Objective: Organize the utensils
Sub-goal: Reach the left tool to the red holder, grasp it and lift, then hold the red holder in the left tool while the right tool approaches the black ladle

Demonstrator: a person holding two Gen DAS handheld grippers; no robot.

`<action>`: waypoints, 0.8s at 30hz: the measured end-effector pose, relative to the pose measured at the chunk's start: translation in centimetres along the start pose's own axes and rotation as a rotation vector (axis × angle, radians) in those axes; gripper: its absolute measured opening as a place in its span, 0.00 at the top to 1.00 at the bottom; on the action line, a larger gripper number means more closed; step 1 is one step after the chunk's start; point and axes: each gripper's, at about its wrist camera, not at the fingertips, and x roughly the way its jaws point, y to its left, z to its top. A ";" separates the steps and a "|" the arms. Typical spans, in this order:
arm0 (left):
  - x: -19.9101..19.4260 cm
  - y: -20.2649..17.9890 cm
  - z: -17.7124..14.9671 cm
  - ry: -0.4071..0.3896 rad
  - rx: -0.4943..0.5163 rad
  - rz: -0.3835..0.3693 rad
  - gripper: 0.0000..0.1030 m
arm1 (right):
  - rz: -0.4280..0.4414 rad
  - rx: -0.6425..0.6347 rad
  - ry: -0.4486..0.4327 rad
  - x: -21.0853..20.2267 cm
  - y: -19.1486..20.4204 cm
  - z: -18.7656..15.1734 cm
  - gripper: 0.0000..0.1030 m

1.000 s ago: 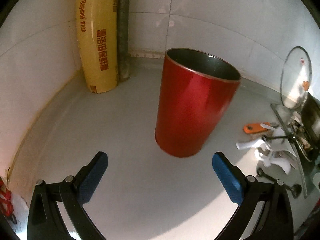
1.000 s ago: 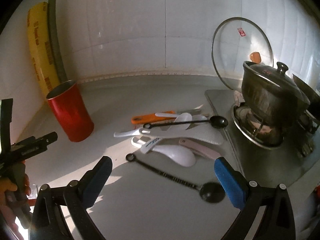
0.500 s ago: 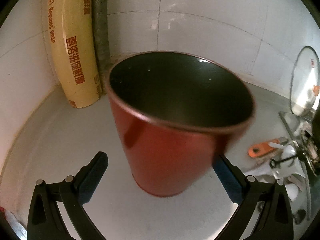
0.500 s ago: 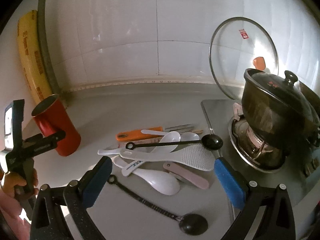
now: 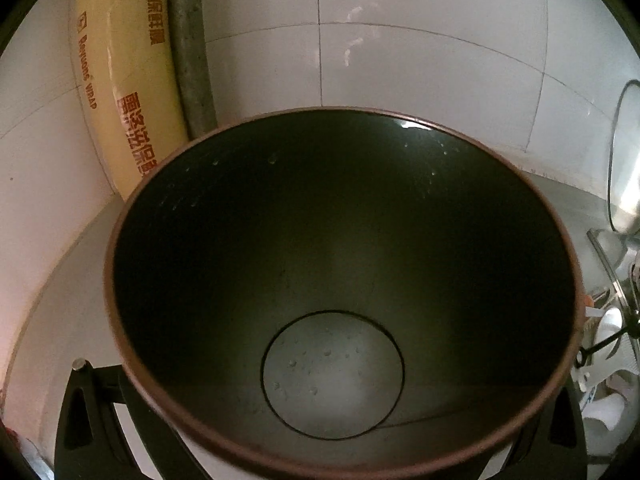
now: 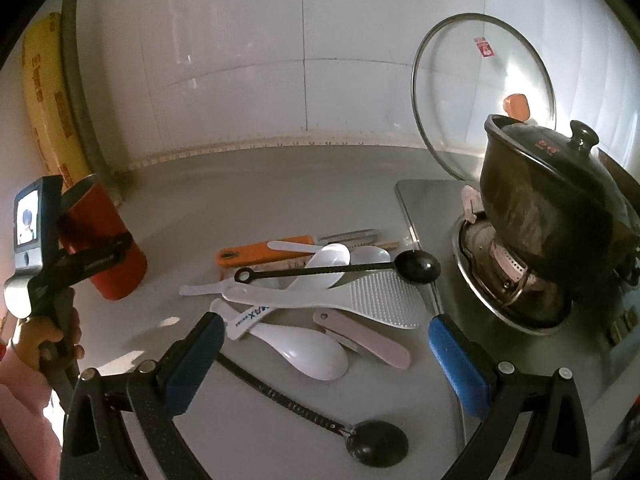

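Observation:
A red cup [image 5: 132, 364] with a dark inside fills the left wrist view from above; its bottom is bare. My left gripper [image 6: 116, 240] is open, its jaws either side of the cup [image 6: 112, 268], the pads hidden behind the wall. Right of it lies a pile of utensils: an orange-handled tool [image 6: 260, 254], a black measuring spoon [image 6: 340, 268], a white rice paddle [image 6: 360, 300], a white spoon [image 6: 300, 348] and a pink piece [image 6: 368, 340]. A second black spoon [image 6: 304, 412] lies nearer. My right gripper [image 6: 324, 332] hangs open just above the white spoon, holding nothing.
A dark lidded pot [image 6: 552, 208] sits on a gas burner at the right, with a glass lid [image 6: 480, 96] leaning on the tiled wall behind. A yellow wrap roll [image 5: 120, 80] and a grey pipe [image 5: 192, 40] stand in the left corner. A person's hand [image 6: 44, 336] holds the left gripper.
My left gripper has pushed forward until the red cup sits between its jaws and fills the view. My right gripper has moved in closer over the utensil pile.

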 end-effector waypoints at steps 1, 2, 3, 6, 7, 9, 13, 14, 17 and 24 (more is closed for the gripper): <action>-0.2 -0.1 -0.1 -0.004 0.001 0.001 0.00 | -0.004 0.002 0.001 0.0 0.0 0.0 0.00; -0.2 -0.1 -0.1 -0.011 0.002 0.006 0.00 | -0.007 0.006 0.002 0.0 -0.2 0.0 0.00; -0.1 -0.1 -0.1 -0.014 0.005 0.007 0.00 | -0.011 0.010 0.002 0.0 -0.3 -0.1 0.00; 0.1 -0.5 -0.1 -0.021 0.009 0.017 0.01 | -0.020 0.018 0.004 0.0 -0.5 -0.1 0.00; 0.1 -0.6 -0.1 -0.025 0.012 0.023 0.01 | -0.022 0.019 0.004 -0.1 -0.6 -0.1 0.00; 0.0 -0.8 -0.3 -0.029 0.018 0.020 0.06 | -0.025 0.021 0.009 -0.1 -0.7 -0.2 0.00; 0.1 -1.0 -0.3 -0.023 0.003 0.011 0.13 | -0.030 0.022 0.016 -0.2 -0.9 -0.3 0.00; 0.0 -0.9 -0.4 -0.023 -0.004 0.010 0.13 | -0.031 0.022 0.017 -0.2 -0.9 -0.4 0.00; -0.3 -1.1 -0.8 -0.018 -0.008 0.013 0.13 | -0.029 0.023 0.021 -0.2 -1.3 -0.6 0.00; -3.0 -1.0 -2.2 0.004 -0.039 0.031 0.13 | 0.009 0.012 0.031 0.0 -2.0 -0.9 0.00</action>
